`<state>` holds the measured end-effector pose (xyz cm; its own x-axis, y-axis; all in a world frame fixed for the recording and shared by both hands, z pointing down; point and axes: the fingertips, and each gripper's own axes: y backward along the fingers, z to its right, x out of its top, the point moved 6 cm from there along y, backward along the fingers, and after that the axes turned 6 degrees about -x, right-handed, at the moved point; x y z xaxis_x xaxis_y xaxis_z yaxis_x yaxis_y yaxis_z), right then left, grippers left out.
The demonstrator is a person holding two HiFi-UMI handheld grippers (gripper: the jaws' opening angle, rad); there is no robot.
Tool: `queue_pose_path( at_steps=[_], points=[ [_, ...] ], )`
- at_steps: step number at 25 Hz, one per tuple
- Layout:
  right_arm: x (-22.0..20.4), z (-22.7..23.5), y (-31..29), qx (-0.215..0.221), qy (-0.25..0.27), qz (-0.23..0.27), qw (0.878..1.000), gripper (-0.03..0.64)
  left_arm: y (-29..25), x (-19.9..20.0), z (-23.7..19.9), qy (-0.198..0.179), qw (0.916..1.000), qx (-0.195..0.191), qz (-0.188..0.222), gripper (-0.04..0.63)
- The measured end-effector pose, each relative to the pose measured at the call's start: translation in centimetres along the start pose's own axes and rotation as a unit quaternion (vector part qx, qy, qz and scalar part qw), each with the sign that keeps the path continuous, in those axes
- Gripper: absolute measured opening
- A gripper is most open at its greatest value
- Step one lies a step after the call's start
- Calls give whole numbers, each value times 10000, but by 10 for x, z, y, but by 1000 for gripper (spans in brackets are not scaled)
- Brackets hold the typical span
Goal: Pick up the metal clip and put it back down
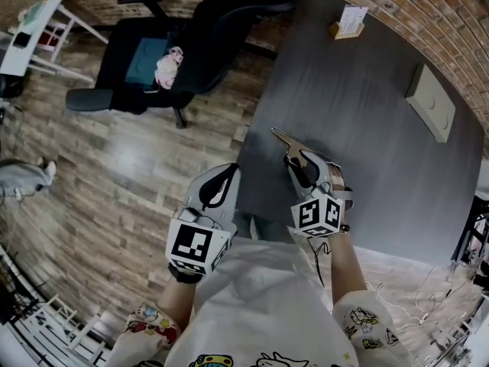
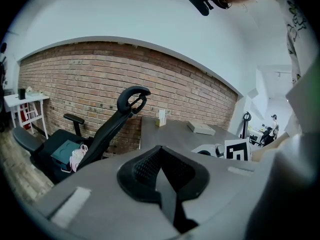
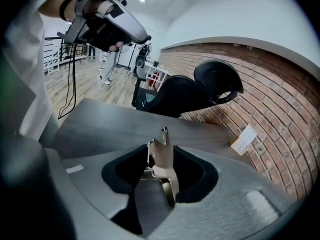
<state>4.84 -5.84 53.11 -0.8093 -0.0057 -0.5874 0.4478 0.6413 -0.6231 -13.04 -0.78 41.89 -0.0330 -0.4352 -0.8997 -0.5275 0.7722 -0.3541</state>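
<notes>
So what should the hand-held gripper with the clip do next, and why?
Probably lower it to the grey table and let go: the right hand-held gripper holds the metal clip over it, so putting it down is what's left.

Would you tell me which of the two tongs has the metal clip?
The right tongs: the metal clip sits between its jaws; the left tongs are shut, empty.

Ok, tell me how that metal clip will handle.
Probably stiff, light: the metal clip looks thin and flat. Likely slippery, since its shiny surface sits between the jaws of the right gripper. Being flat, it should not roll.
</notes>
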Motion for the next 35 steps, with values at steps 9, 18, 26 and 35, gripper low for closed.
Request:
queue_pose_path(
  at_steps=[9,18,26,35],
  points=[
    [8,11,24,-117,-655,208,9976,178,-5,18,6,-151,9996,-67,211,3],
    [24,46,64,-436,-1719,784,9810,176,-14,37,22,-347,9979,-330,431,3],
    [31,83,106,-929,-2426,1338,9563,174,-25,59,33,-581,9947,-580,625,3],
    [28,119,159,-1414,-3439,2010,9063,136,-41,82,49,-842,9885,-973,795,3]
  ],
)
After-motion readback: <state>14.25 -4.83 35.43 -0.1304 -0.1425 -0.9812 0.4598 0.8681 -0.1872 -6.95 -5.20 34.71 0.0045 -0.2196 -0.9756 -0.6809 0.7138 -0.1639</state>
